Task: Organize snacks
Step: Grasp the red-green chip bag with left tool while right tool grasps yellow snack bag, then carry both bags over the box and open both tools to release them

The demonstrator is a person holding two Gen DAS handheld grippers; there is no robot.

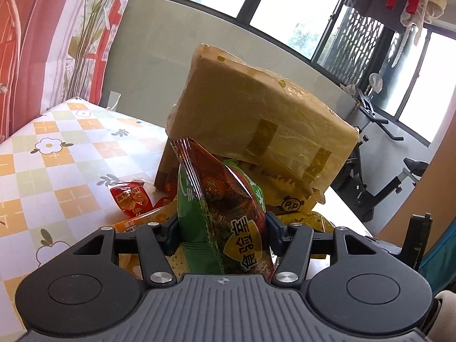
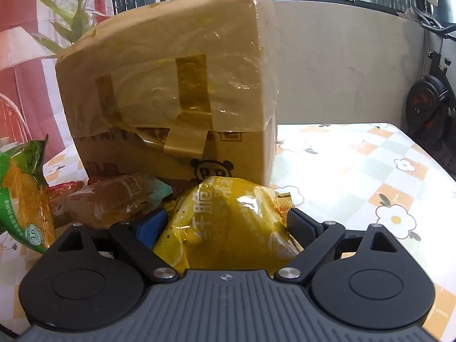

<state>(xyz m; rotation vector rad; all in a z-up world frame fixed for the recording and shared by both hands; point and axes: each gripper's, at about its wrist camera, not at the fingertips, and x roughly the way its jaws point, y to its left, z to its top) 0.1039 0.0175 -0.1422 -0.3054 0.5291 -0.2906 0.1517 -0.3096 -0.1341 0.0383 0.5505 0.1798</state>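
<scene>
My left gripper [image 1: 221,228] is shut on a green and red snack bag [image 1: 219,211], held upright in front of a taped cardboard box [image 1: 256,114]. My right gripper [image 2: 228,222] is shut on a yellow snack bag [image 2: 228,222], low over the table, just before the same box [image 2: 171,91]. The green bag also shows at the left edge of the right wrist view [image 2: 22,193]. A clear-wrapped brown snack [image 2: 114,199] lies beside the yellow bag. A small red packet [image 1: 129,199] and an orange packet [image 1: 134,223] lie on the table left of the box.
The table has a checked flower-print cloth [image 1: 57,156]. A grey wall panel [image 2: 342,71] stands behind it. An exercise bike [image 1: 379,176] stands to the right, past the table edge. A plant [image 2: 71,22] and red curtain are at the left.
</scene>
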